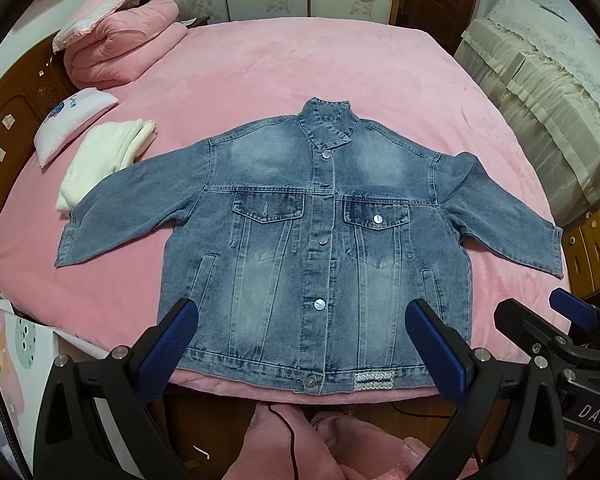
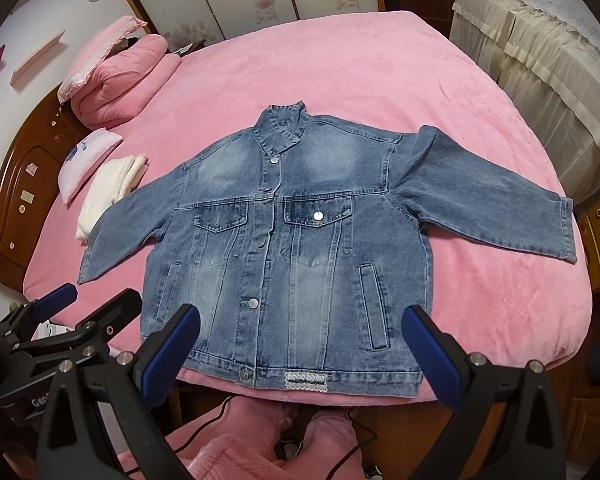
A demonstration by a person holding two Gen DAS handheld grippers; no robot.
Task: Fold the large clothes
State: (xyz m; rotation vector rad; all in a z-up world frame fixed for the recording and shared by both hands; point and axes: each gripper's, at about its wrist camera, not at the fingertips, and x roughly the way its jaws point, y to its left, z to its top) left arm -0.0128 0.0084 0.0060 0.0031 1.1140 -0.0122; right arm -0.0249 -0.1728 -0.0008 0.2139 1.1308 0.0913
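Both grippers agape, left gripper (image 1: pixel 300 344), right gripper (image 2: pixel 300 344); denim jacket (image 1: pixel 312 240) flat; only right wrist view shows wall shelves (image 2: pixel 40 58).

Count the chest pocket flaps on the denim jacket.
2. On the denim jacket: one flap left of the button placket, one flap right of it, with a button.

Bed (image 1: pixel 340 64): bare beyond denim jacket (image 1: pixel 316 216) collar; white folded cloth (image 1: pixel 100 160), pillow (image 1: pixel 72 120), quilt (image 1: pixel 120 52) crowd left edge.
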